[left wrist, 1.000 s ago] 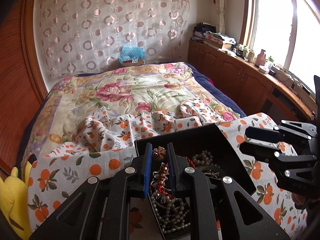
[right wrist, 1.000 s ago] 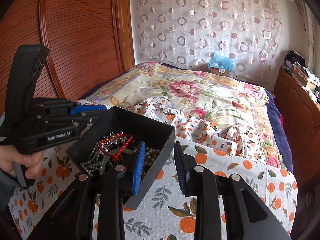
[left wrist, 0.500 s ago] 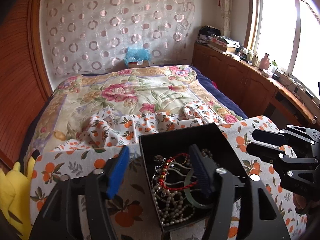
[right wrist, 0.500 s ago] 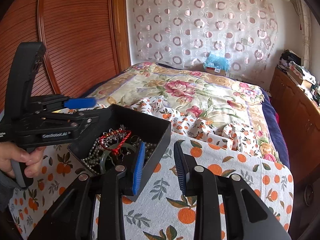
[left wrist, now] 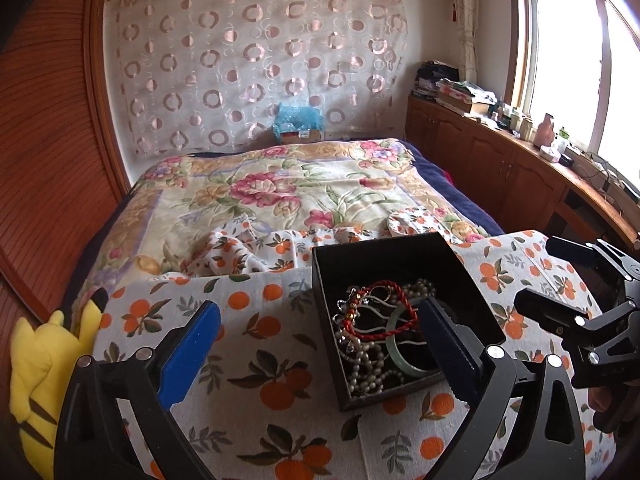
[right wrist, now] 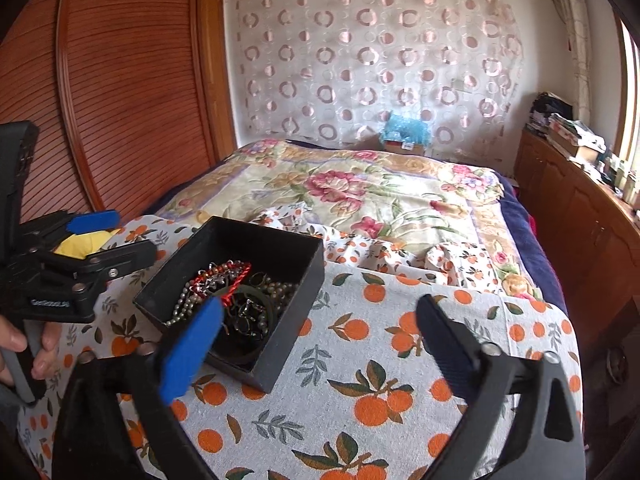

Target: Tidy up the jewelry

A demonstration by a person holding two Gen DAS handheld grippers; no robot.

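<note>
1. Black jewelry box (left wrist: 404,276) sits on the orange-print cloth (left wrist: 256,360), holding beads and a red cord bracelet (left wrist: 384,312).
2. Left gripper (left wrist: 320,344): jaws opening, gripping nothing.
3. Right gripper (right wrist: 320,336): jaws opening, gripping nothing.

One black open-topped box (left wrist: 404,276) stands near on the surface covered by one orange-print cloth (left wrist: 256,364). Inside it lie one red braided cord bracelet (left wrist: 384,312), one pale green bangle (left wrist: 408,356) and several strands of grey-white beads (left wrist: 368,372), too tangled to count exactly, along with some small metal pieces. Two grippers show: the left gripper (left wrist: 316,352) and the right gripper (right wrist: 320,344), each with two fingers (left wrist: 192,356). One yellow plush toy (left wrist: 28,376) sits at the near left. Far off there is one bed with one floral blanket (left wrist: 280,192), and one blue packet (left wrist: 296,120) behind it.
</note>
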